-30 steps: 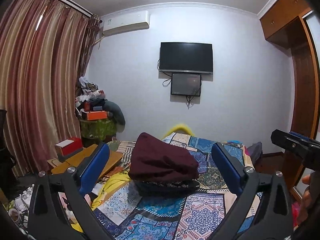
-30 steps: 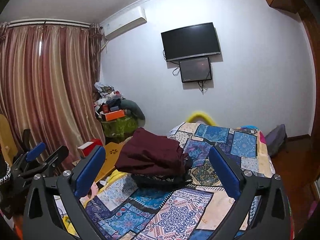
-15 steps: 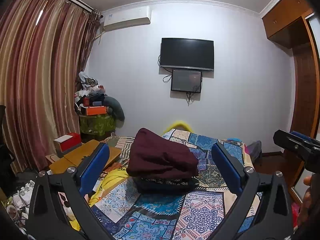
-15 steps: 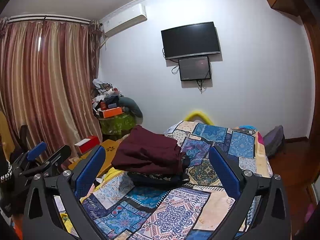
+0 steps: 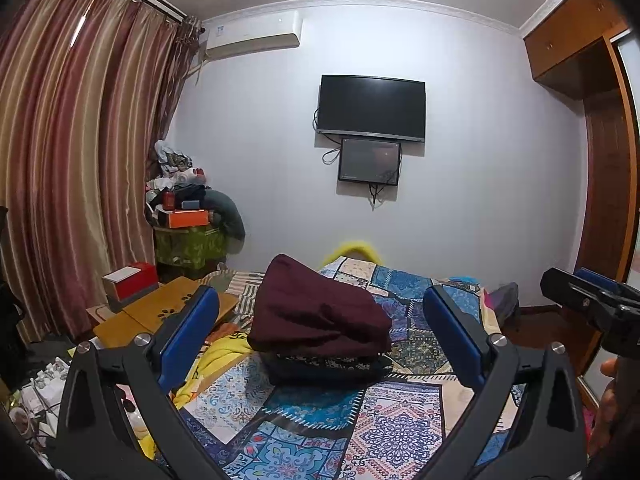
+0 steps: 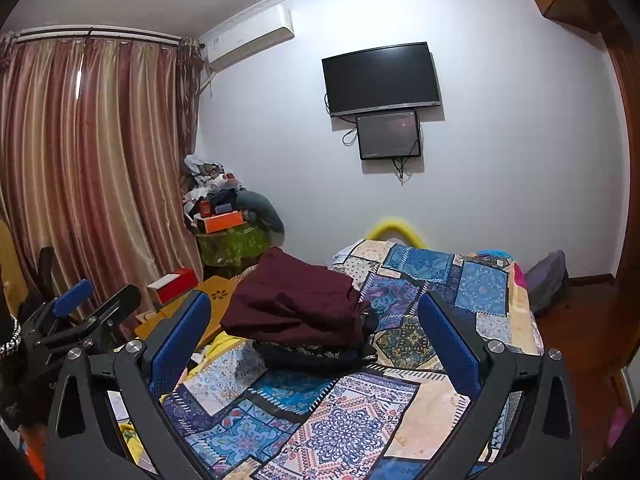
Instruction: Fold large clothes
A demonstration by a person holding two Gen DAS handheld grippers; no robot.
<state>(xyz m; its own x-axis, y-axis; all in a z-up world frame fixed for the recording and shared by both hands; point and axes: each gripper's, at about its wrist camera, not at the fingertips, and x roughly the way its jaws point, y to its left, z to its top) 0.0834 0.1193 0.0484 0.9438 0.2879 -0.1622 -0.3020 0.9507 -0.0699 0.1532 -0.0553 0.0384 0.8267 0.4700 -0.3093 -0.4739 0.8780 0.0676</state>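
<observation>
While both tools were held level above the near end of the bed, the left gripper [image 5: 320, 332] had its jaws spread wide with nothing between its blue-padded fingers [image 5: 188, 332], and the right gripper [image 6: 314, 336] was released in the same way, its blue pads [image 6: 448, 344] framing empty air. Each tool showed at the edge of the other's view: the right one at the right edge of the left wrist view, with part of a hand [image 5: 610, 396] below it, and the left one at the left edge of the right wrist view.

Farther up the bed, towards its left edge, sat the folded maroon fabric garment [image 5: 316, 312], bulky and rounded on top, with a few soft creases along its near side. It rested on a dark, patterned folded garment [image 5: 324, 368], whose edges stuck out beneath it. Both lay on the blue patchwork bedspread [image 5: 384, 432], well apart from either tool.

Beside the bed's left edge lay a yellow cloth [image 5: 216, 356], and past it a low wooden table [image 5: 168, 312] carried a red and white box [image 5: 130, 280]. A cluttered green-covered stand [image 6: 232, 240] stood in the corner by the striped pink curtains [image 6: 92, 168]. On the far wall hung a black television [image 6: 380, 78] with a smaller dark screen [image 6: 388, 134] under it. Nothing stood between the tools and the stack.
</observation>
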